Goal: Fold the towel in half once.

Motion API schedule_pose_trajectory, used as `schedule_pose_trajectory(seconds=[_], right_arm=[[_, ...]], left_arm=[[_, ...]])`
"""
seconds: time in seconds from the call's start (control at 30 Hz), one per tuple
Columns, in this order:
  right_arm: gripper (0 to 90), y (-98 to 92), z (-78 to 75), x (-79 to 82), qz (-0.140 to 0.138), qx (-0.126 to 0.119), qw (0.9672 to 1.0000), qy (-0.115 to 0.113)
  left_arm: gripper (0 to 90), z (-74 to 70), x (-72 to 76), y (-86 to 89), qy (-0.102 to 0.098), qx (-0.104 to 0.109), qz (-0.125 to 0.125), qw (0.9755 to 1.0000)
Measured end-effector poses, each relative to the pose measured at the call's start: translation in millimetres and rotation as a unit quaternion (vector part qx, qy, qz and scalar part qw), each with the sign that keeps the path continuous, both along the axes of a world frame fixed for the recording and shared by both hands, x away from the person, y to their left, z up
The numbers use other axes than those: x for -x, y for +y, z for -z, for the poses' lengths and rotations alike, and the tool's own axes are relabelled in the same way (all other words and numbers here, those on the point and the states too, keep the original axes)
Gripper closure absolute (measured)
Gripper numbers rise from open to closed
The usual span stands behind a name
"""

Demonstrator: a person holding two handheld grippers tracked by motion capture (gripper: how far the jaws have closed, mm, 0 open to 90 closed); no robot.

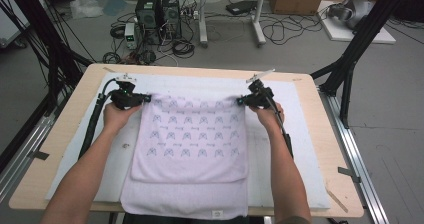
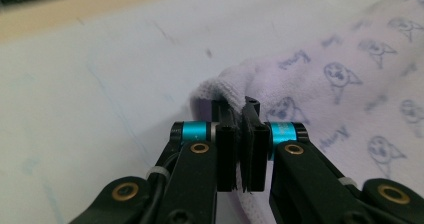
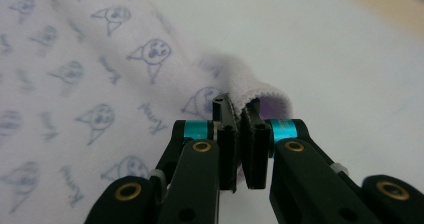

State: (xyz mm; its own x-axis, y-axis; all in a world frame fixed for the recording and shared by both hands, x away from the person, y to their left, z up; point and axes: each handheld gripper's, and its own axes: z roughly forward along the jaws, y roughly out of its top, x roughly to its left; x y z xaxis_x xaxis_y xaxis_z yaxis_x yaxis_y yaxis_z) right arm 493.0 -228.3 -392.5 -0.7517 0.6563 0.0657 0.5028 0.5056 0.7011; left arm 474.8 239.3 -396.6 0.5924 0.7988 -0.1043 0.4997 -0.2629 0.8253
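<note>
A pale lilac towel [image 1: 192, 139] printed with small cat faces lies flat on the white mat [image 1: 295, 134], its near hem hanging over the table's front edge. My left gripper [image 1: 146, 98] is shut on the towel's far left corner [image 2: 225, 81], the cloth pinched between the black pads. My right gripper [image 1: 239, 101] is shut on the far right corner [image 3: 255, 91], where the hem curls over the pads. Both hands lie low on the mat, either side of the towel. The folded top layer [image 1: 190, 176] ends short of the near hem.
The mat covers a light wooden table [image 1: 330, 184]. Black frame posts [image 1: 360, 39] stand at both back corners. Computers [image 1: 157, 11], cables and cardboard boxes lie on the floor beyond the table's far edge. Bare mat [image 2: 100, 84] borders the towel on either side.
</note>
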Motion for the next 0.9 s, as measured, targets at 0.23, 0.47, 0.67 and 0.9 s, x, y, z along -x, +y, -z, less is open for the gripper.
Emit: schedule_pose_trajectory(seconds=[0.23, 0.47, 0.67, 0.9], right_arm=[[68.1, -3.1, -61.6, -12.9, 0.045, -0.012, 0.9957, -0.080], [50.6, -15.9, -22.2, -1.1, 0.041, -0.013, 0.9990, -0.012], [46.4, -11.8, -5.3, 24.3, 0.010, 0.008, 0.9996, 0.024], [45.5, -11.5, -5.5, 61.3, -0.018, -0.011, 0.9997, -0.010]], left_arm=[[65.8, -52.1, -13.6, -1.9, -0.058, -0.019, -0.053, 0.9967], [54.3, -25.1, -0.1, 12.0, -0.010, -0.025, -0.023, 0.9994], [53.9, -5.8, 26.9, 13.2, -0.009, -0.034, 0.012, 0.9993], [51.4, -1.4, 58.2, 9.0, -0.021, -0.036, 0.045, 0.9981]])
